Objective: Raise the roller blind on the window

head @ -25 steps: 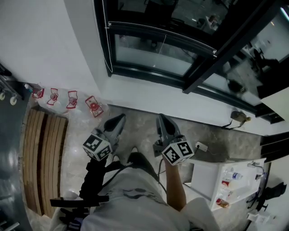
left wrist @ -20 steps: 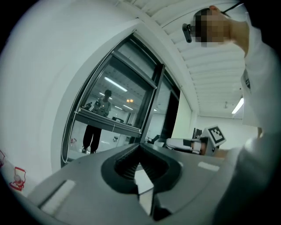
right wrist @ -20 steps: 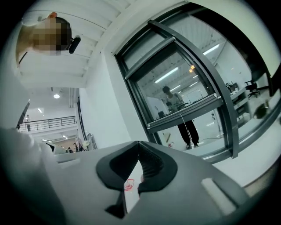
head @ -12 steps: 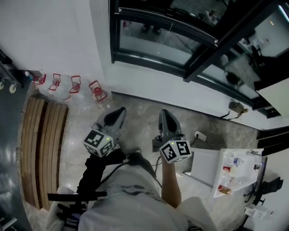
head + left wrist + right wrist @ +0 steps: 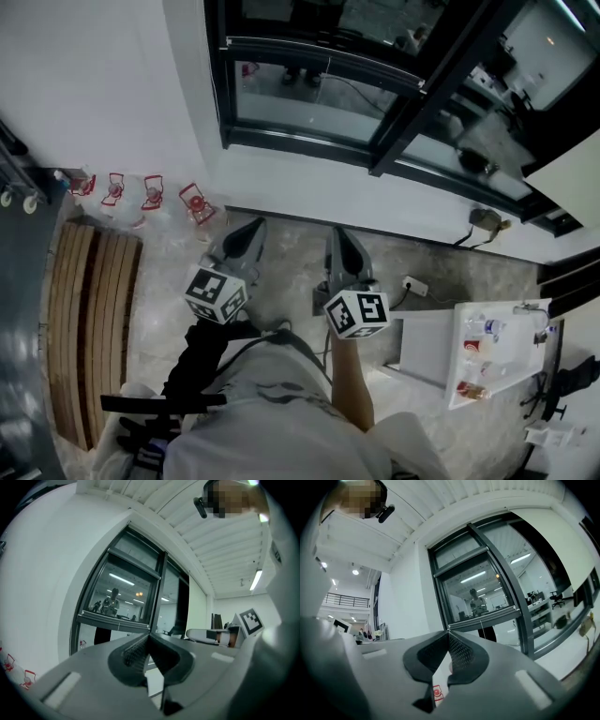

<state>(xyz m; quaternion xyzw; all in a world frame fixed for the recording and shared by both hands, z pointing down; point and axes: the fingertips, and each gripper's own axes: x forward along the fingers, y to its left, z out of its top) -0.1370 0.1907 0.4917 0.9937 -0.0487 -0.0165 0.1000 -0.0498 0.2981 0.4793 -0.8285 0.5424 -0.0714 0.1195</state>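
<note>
The white wall (image 5: 94,84) fills the far left of what you see, and the black-framed window (image 5: 300,141) runs across the far side from the middle to the right. Below it is the pale stone floor (image 5: 281,253) you stand on. The roller blind (image 5: 577,178) looks to be the cream panel at the far right end of the window, well apart from both of your grippers, though the head view cuts it off, so I cannot be sure. In the right gripper view the same cream sheet (image 5: 553,541) hangs over the upper right panes.

To your left, a slatted wooden platform (image 5: 89,319) lies on the floor. To your right, a white table (image 5: 497,347) carries a few small bottles.

Your left gripper (image 5: 253,225) and your right gripper (image 5: 337,232) are side by side, both pointing at the strip of wall under the window. Neither touches it. The left claw (image 5: 149,637) is pressed together with nothing between its pads, and the right claw (image 5: 447,632) is the same — closed and empty.

A row of red-labelled water bottles (image 5: 150,192) stands against the wall, just left of the left gripper. A small socket block (image 5: 415,286) lies on the floor right of the right gripper.
</note>
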